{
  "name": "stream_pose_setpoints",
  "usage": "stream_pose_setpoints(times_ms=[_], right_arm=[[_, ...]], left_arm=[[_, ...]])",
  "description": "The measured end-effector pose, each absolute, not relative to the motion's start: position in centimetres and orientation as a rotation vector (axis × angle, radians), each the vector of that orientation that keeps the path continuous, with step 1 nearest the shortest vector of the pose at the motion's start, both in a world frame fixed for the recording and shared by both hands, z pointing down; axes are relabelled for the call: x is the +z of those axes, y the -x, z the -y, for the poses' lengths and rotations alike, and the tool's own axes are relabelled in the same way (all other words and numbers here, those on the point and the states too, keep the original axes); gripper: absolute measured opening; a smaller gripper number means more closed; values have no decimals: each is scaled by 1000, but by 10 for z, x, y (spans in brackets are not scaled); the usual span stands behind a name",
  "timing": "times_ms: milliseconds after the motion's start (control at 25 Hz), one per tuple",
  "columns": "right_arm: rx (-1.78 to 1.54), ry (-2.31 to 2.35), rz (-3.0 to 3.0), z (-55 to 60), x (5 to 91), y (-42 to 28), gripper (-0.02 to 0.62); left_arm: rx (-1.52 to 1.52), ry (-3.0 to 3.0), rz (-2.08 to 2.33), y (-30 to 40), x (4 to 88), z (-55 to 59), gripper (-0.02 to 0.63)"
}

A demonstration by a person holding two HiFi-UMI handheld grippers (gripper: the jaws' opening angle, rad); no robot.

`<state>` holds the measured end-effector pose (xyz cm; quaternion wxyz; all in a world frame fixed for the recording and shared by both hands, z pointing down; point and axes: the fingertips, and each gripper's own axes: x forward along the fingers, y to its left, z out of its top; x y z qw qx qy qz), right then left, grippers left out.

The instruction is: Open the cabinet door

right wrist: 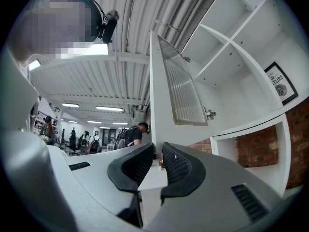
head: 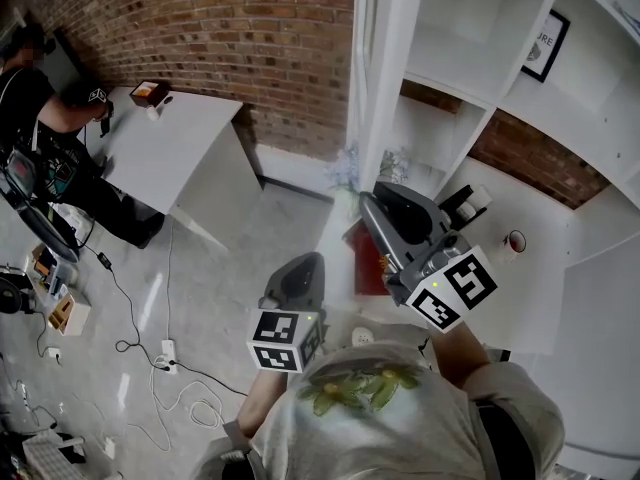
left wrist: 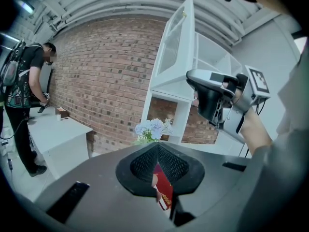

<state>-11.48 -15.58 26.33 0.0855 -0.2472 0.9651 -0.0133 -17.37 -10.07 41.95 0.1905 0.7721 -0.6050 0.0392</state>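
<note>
A white desk (head: 185, 148) stands against the brick wall (head: 250, 38), a small brown box (head: 148, 91) on its far corner. A person (head: 45, 153) leans at the desk's left side; cables (head: 170, 378) trail over the floor (head: 270, 228) before it.

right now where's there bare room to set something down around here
The white table along the brick wall is bare except a small box at its far corner. The white counter is free around the cup. Crowded beside the right gripper, whose jaws hold the cabinet door: flowers, red book.

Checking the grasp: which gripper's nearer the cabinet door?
Right. The right gripper clamps the lower edge of the cabinet door; the left gripper sits below, clear of it, jaws together.
</note>
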Motion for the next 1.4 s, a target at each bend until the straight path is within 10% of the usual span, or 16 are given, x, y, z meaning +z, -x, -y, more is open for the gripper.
stream_pose_setpoints(times_ms=[1400], right_arm=[[-18,745,-2837,151,264,153,69]], left_arm=[[74,-2070,1789,220,424,82,11]])
